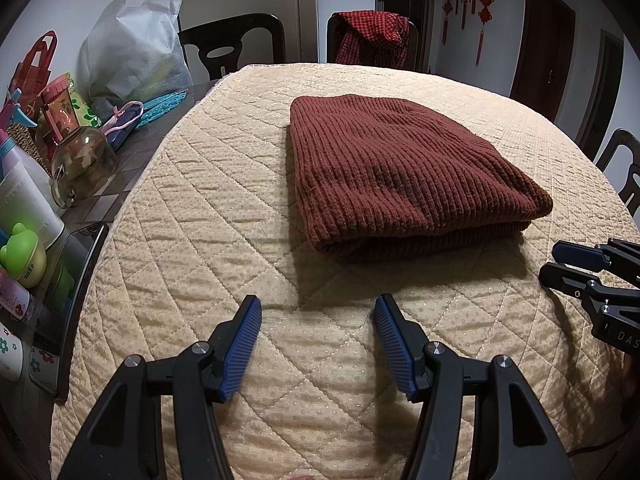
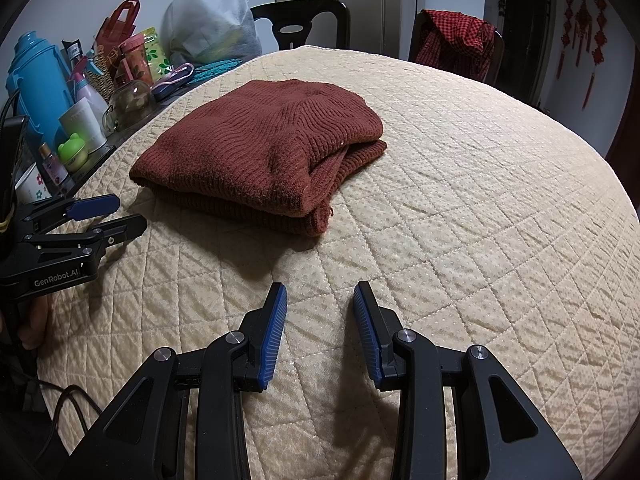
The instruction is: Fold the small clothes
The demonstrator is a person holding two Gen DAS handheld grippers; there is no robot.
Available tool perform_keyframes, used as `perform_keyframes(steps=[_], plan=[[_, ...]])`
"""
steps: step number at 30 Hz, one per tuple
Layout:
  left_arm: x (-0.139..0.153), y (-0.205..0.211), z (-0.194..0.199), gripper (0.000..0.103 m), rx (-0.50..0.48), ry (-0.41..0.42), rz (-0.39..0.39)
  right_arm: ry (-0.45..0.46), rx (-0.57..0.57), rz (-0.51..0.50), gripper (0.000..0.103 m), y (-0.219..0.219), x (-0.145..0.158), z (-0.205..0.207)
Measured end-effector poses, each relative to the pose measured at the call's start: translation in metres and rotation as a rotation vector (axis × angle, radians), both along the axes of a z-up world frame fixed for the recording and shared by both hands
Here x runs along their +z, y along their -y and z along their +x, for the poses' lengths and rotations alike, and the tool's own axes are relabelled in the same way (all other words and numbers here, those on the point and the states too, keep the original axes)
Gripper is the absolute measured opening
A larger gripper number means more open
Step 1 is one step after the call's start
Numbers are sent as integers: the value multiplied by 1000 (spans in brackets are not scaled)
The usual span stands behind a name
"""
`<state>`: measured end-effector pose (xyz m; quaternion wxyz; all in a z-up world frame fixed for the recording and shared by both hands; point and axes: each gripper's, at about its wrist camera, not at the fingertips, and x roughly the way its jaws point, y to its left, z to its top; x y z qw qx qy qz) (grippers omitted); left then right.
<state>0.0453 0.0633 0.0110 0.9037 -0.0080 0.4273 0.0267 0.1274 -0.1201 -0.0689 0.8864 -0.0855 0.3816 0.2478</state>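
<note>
A rust-brown ribbed knit garment (image 1: 400,172) lies folded in a thick rectangle on the cream quilted cover (image 1: 208,216); it also shows in the right wrist view (image 2: 264,148). My left gripper (image 1: 318,308) is open and empty, above the cover just in front of the garment. My right gripper (image 2: 320,294) is open and empty, in front of the garment's right corner. Each gripper shows in the other's view: the right one (image 1: 554,258) at the right edge, the left one (image 2: 128,210) at the left edge. Neither touches the garment.
Clutter stands along the table's left side: a glass teapot (image 1: 80,164), a white bag (image 1: 136,52), a blue flask (image 2: 38,88), bottles and a green frog jar (image 1: 22,252). Dark chairs stand behind, one draped with a red checked cloth (image 1: 374,34).
</note>
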Motion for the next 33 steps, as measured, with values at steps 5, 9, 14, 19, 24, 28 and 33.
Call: perform_keyframes(steps=[5, 9, 14, 19, 24, 28, 33], plan=[[0, 0, 0, 62, 0, 0, 0, 0, 0, 0, 36, 0, 0, 0], [0, 1, 0, 62, 0, 0, 1, 0, 0, 0, 36, 0, 0, 0], [0, -1, 0, 62, 0, 0, 2, 0, 0, 0, 36, -1, 0, 0], [0, -1, -1, 62, 0, 0, 4, 0, 0, 0, 36, 0, 0, 0], [0, -3, 1, 62, 0, 0, 5, 0, 0, 0, 36, -1, 0, -1], [0, -1, 0, 62, 1, 0, 5, 0, 0, 0, 36, 0, 0, 0], [0, 0, 0, 62, 1, 0, 5, 1, 0, 0, 36, -1, 0, -1]])
